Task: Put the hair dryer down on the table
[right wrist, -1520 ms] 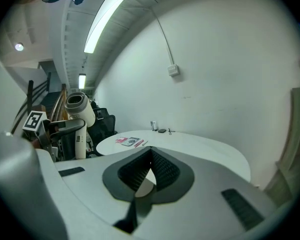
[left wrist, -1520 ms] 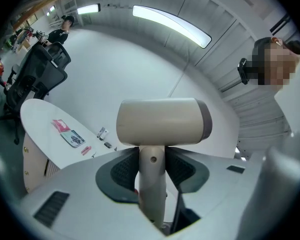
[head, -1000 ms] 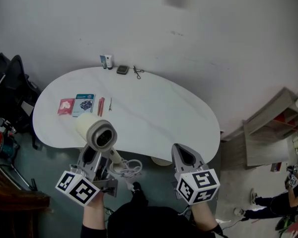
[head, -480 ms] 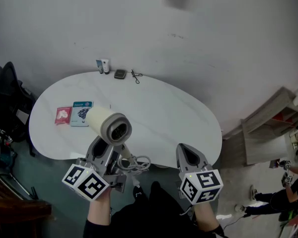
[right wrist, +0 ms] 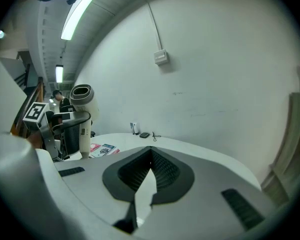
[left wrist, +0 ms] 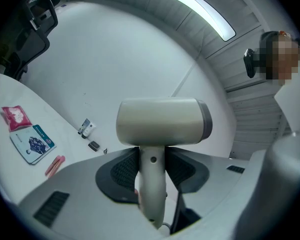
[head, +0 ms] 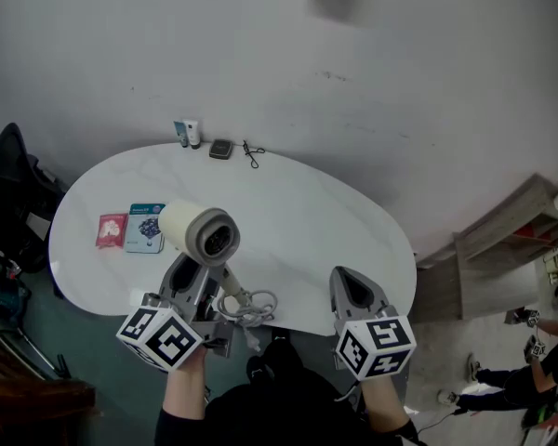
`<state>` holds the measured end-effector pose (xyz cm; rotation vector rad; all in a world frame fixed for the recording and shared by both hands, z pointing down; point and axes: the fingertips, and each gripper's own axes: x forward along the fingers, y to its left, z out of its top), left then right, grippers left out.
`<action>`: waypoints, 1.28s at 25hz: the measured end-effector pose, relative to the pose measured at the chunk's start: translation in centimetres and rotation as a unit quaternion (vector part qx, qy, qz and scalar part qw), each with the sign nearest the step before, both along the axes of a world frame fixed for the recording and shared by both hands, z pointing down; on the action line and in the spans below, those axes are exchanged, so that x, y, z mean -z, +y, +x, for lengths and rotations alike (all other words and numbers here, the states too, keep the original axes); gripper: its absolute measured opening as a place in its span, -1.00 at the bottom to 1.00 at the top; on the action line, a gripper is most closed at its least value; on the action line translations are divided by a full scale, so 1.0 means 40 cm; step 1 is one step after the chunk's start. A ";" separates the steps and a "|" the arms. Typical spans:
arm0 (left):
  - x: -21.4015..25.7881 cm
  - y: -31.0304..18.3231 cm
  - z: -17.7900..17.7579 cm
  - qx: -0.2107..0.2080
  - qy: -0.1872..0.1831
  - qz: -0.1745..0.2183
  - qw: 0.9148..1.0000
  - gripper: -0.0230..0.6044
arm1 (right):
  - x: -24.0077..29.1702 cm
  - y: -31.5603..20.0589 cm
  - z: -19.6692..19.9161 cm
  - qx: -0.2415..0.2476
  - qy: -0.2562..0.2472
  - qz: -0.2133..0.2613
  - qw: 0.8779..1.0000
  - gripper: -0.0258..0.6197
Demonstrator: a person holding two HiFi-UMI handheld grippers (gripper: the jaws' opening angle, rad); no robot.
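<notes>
A cream hair dryer (head: 197, 231) with a grey nozzle end stands upright over the near edge of the white oval table (head: 298, 216). My left gripper (head: 211, 284) is shut on its handle, and the coiled white cord (head: 252, 307) hangs beside it. In the left gripper view the handle (left wrist: 152, 186) sits between both dark pads, with the barrel (left wrist: 162, 121) lying crosswise above. My right gripper (head: 352, 292) is at the table's near right edge, shut with nothing in it; its tips meet in the right gripper view (right wrist: 151, 149). That view also shows the dryer (right wrist: 83, 98) at the left.
On the table's left lie a red packet (head: 111, 229) and a blue booklet (head: 148, 227). Two small tubes (head: 187, 133), a dark case (head: 221, 149) and a black clip (head: 253, 153) sit at the far edge. A black chair (head: 5, 189) stands left, shelving (head: 511, 249) right.
My left gripper has carried the hair dryer a little to the right and forward over the table's near edge. The right gripper has barely moved.
</notes>
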<state>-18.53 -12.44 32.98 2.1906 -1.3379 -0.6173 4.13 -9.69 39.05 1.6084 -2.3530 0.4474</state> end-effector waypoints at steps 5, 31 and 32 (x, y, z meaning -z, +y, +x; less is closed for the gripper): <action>-0.033 -0.069 0.013 0.010 -0.031 -0.019 0.999 -0.38 | -0.013 -0.070 0.030 -0.001 0.000 -0.012 1.000 -0.92; -0.276 -0.355 0.158 -0.010 -0.135 -0.140 0.981 -0.38 | -0.119 -0.270 0.135 -0.016 0.003 -0.073 0.997 -0.92; -0.287 -0.362 0.167 -0.013 -0.140 -0.144 0.980 -0.38 | -0.123 -0.275 0.137 -0.016 0.003 -0.075 0.997 -0.92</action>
